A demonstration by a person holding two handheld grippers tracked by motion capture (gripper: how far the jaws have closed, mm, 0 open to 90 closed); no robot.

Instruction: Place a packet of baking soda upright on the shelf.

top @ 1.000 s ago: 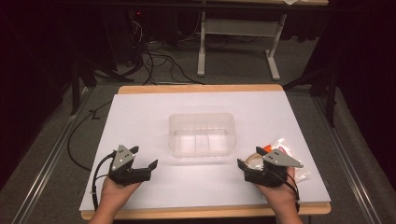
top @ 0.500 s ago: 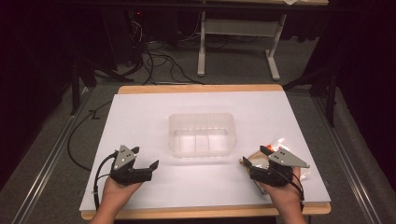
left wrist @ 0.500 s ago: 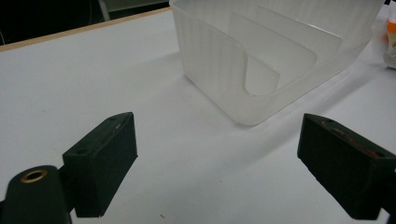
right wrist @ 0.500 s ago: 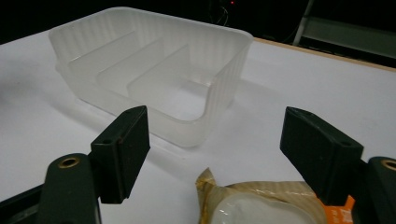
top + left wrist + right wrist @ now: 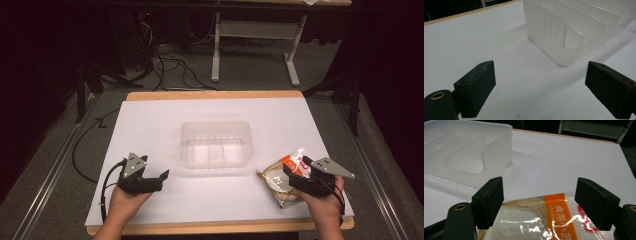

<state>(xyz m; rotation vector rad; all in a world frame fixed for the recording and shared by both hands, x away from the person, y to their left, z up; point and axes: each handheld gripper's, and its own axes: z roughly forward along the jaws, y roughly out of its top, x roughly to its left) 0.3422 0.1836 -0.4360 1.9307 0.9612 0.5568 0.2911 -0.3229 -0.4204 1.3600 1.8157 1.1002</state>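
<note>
A clear plastic container point(image 5: 216, 142) stands empty in the middle of the white table point(image 5: 150, 125). My left gripper point(image 5: 161, 179) rests at the front left, pointing right toward the container point(image 5: 554, 32). Its jaws have just been opening and stand open point(image 5: 539, 85) with nothing between them. At the front right lies a clear bag of food with an orange label point(image 5: 274, 180). My right gripper point(image 5: 291, 176) hovers at the bag's near end. Its jaws point(image 5: 540, 195) have just opened slightly; the bag point(image 5: 531, 220) lies below and between them, and the pads do not press on it. The container point(image 5: 466, 152) stands beyond at the left.
The table's wooden edge point(image 5: 215, 95) runs along the far side. On the dark floor behind it are cables point(image 5: 165, 60) and a white desk frame point(image 5: 255, 35). Bare white surface lies around the container on all sides.
My right hand has slid to the right, uncovering more of the bag in front of its jaws. The left hand has stayed in place.
</note>
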